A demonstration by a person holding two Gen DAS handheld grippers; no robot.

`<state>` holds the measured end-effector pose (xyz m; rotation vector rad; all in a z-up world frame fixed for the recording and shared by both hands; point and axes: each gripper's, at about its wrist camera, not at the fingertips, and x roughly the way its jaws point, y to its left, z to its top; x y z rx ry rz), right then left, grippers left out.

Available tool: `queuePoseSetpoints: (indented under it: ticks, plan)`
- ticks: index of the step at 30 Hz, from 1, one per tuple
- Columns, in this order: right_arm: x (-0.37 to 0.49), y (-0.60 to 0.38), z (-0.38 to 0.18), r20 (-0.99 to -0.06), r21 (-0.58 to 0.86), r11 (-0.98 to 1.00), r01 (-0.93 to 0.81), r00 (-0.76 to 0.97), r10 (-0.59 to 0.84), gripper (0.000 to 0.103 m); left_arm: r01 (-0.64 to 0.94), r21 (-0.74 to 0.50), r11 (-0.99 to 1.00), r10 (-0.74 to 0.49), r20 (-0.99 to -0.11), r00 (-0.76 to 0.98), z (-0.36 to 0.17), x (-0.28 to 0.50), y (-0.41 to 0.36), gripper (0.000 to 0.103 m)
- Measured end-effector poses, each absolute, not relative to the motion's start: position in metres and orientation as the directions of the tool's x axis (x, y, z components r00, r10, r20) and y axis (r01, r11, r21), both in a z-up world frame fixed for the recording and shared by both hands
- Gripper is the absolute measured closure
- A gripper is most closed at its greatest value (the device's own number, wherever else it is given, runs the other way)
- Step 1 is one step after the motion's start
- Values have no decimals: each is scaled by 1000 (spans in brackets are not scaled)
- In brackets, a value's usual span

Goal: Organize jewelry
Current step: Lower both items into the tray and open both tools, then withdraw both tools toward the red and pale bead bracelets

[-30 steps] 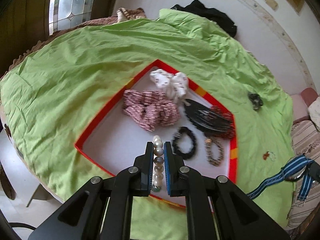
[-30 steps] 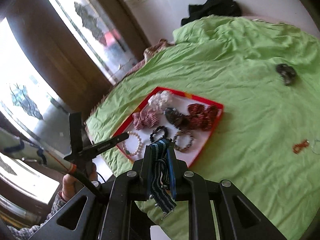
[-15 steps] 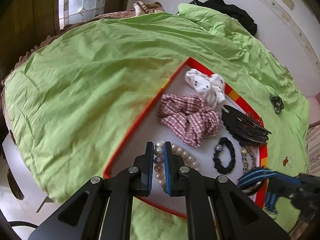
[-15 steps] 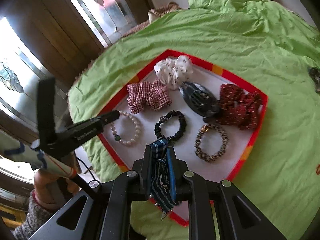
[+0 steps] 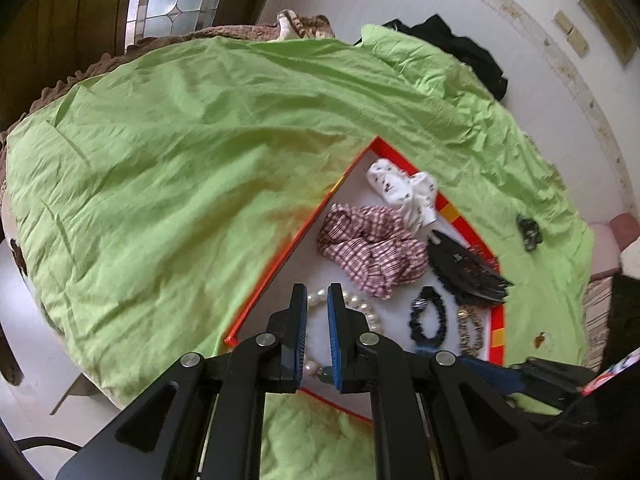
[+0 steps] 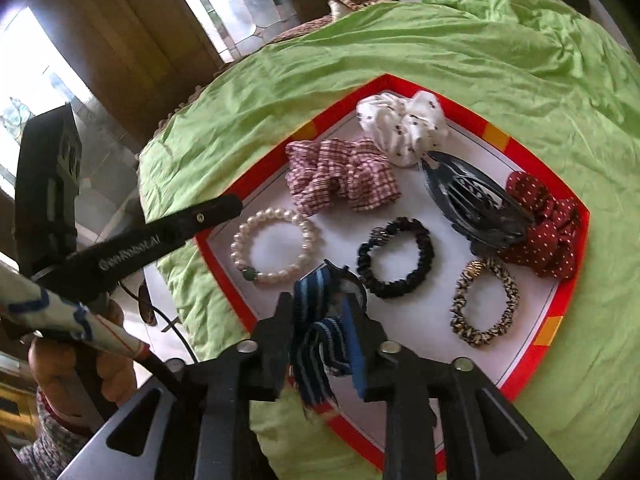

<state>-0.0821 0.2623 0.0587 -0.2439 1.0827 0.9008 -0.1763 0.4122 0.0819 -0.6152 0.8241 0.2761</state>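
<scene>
Holding: your right gripper (image 6: 320, 336) has the striped watch strap (image 6: 316, 344) between opening jaws, bottom centre, over the tray (image 6: 560, 304).
Strap: light, floppy; grip mid-band.
Left gripper (image 5: 317, 336): jaws narrow, astride the pearl bracelet (image 5: 362, 308), not pinching it.

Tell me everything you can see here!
sheet: one, green, underneath
tray: one, white, red rim, on sheet
white scrunchie: one, spotted, tray's far corner
checked scrunchie: one, pink, beside white one
red scrunchie: one, dotted, tray's right
hair clip: one, black, against red scrunchie
pearl bracelet: one, white, tray's left
black hair tie: one, tray's middle
leopard hair tie: one, tan, near right
striped strap: one, blue, between right claw's jaws
left claw: black, shut, by pearl bracelet
right claw: black, opening
</scene>
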Motion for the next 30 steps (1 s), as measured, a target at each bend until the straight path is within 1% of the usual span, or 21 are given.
queuePoseSetpoints:
  ticks: [3,5,7,9,10,11,15,17,18,23,30]
  plan:
    - [-88,264,62,-835,241,621,-746,166,524,70,-459,-421,782,-3,-739,673,90,-184,414,93]
    - [-90,263,65,-830,244,618,-748,169,532,62,-464,-429,775,4,-731,683,96,-190,414,93]
    - [-94,260,69,-824,248,616,-748,172,540,61,-472,-420,775,20,-730,683,99,-195,413,92]
    - [-97,253,73,-818,254,619,-743,176,547,61,-487,-396,779,48,-737,674,103,-200,410,85]
    - [-98,249,75,-815,256,621,-741,180,550,61,-495,-383,780,62,-739,670,105,-202,408,80]
    - [-99,245,76,-813,257,623,-738,183,553,61,-501,-370,783,77,-741,668,107,-205,406,78]
    - [-106,215,83,-799,253,645,-721,220,559,59,-511,-337,791,109,-744,659,114,-213,397,75]
    - [-108,196,86,-791,254,664,-703,244,561,55,-514,-321,796,121,-746,654,118,-216,389,72]
    - [-108,188,86,-788,255,673,-694,254,560,54,-513,-314,799,125,-747,652,119,-216,386,72]
    - [-106,138,83,-784,277,733,-622,294,546,54,-490,-273,828,131,-756,642,123,-216,360,67]
    - [-109,63,76,-782,280,805,-522,362,507,54,-443,-232,866,121,-763,635,130,-211,322,67]
